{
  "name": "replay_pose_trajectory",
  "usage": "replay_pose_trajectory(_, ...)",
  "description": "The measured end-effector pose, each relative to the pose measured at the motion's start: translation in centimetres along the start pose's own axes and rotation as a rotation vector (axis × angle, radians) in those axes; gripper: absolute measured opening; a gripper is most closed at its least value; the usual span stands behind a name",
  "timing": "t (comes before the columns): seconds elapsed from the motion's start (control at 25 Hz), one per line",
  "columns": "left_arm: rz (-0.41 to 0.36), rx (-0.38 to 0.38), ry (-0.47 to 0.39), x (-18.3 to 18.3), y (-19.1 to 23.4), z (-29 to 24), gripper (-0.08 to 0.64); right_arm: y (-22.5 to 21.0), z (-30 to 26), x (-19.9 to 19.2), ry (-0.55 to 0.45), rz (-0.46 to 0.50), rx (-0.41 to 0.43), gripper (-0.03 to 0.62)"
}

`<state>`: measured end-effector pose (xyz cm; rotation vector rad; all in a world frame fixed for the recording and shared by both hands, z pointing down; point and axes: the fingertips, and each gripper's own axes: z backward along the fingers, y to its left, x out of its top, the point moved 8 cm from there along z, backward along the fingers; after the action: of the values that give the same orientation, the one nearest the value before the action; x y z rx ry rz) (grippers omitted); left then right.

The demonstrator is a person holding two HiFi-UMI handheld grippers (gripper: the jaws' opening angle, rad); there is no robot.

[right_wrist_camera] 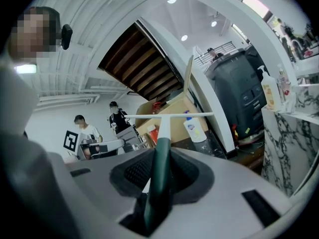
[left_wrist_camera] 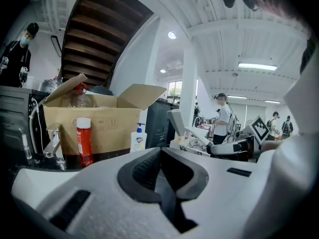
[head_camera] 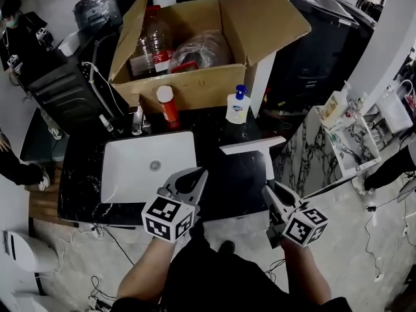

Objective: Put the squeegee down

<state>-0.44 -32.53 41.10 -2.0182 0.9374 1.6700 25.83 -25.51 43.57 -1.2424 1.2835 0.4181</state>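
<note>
The squeegee [head_camera: 253,147] has a white T-shaped blade and a dark green handle [right_wrist_camera: 160,166]. It hangs over the right part of the black counter [head_camera: 227,181], blade pointing away from me. My right gripper [head_camera: 276,199] is shut on the handle, which runs between its jaws in the right gripper view, with the blade [right_wrist_camera: 172,115] above. My left gripper [head_camera: 192,179] is shut on nothing and hovers over the front edge of the white sink basin [head_camera: 130,174]. The left gripper view shows its jaws [left_wrist_camera: 160,176] together, with the squeegee blade [left_wrist_camera: 175,121] to the right.
A red spray can [head_camera: 168,106], a soap pump bottle [head_camera: 238,106] and a faucet [head_camera: 138,119] stand behind the basin. An open cardboard box [head_camera: 195,77] fills the back. A marble side table [head_camera: 305,168] stands at the right. A person [head_camera: 16,28] stands at far left.
</note>
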Motion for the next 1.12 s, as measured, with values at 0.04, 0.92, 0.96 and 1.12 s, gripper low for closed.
replay_pose_trajectory(0.04, 0.004, 0.004, 0.0, -0.1, 0.5, -0.2, 0.009, -0.2, -0.7, -0.1, 0.011, 0.001, -0.002, 0.098)
replay_pose_trajectory(0.92, 0.063, -0.032, 0.042, -1.9, 7.6, -4.0, 0.011, -2.8, -13.8, -3.0, 0.273, 0.059, -0.066, 0.1)
replay_pose_trajectory(0.96, 0.064, -0.032, 0.046, -1.9, 7.7, -4.0, 0.011, -3.0, -14.1, -3.2, 0.284, 0.06, -0.07, 0.1)
replay_pose_trajectory(1.12, 0.069, -0.034, 0.059, -2.2, 8.0, -4.2, 0.011, -3.7, -15.1, -4.3, 0.322, 0.057, -0.082, 0.1)
